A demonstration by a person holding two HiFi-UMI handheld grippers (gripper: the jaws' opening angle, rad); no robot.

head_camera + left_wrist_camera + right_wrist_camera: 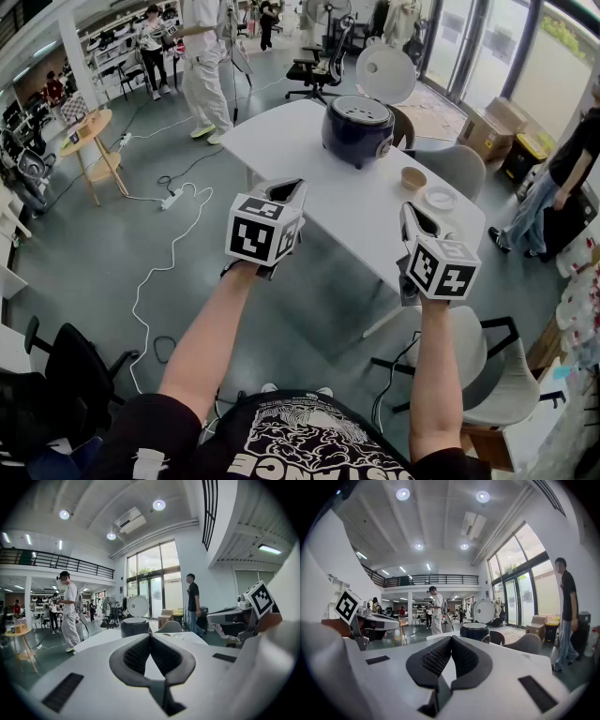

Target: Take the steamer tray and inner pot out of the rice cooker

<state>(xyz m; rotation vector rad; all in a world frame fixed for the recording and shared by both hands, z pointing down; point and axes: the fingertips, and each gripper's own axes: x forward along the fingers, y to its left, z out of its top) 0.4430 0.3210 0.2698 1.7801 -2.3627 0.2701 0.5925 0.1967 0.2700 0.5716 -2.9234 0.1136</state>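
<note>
A dark blue rice cooker (pixel 358 129) stands at the far end of the white table (pixel 319 187), its round white lid (pixel 386 75) standing open. A pale perforated tray (pixel 359 110) shows in its open top; the inner pot is hidden. My left gripper (pixel 286 190) and right gripper (pixel 417 217) hover over the table's near part, well short of the cooker. Both are shut with nothing between the jaws. The left gripper view has the left gripper (pixel 150 637) facing the cooker (pixel 135 626). In the right gripper view the right gripper (pixel 451 639) faces the cooker (pixel 474 631) too.
A small tan bowl (pixel 413 177) and a white dish (pixel 440 198) sit on the table's right side. Grey chairs (pixel 459 164) stand behind and at the near right (pixel 487 366). A white cable (pixel 164 253) trails on the floor. People stand at the far left (pixel 202 66) and the right (pixel 562 187).
</note>
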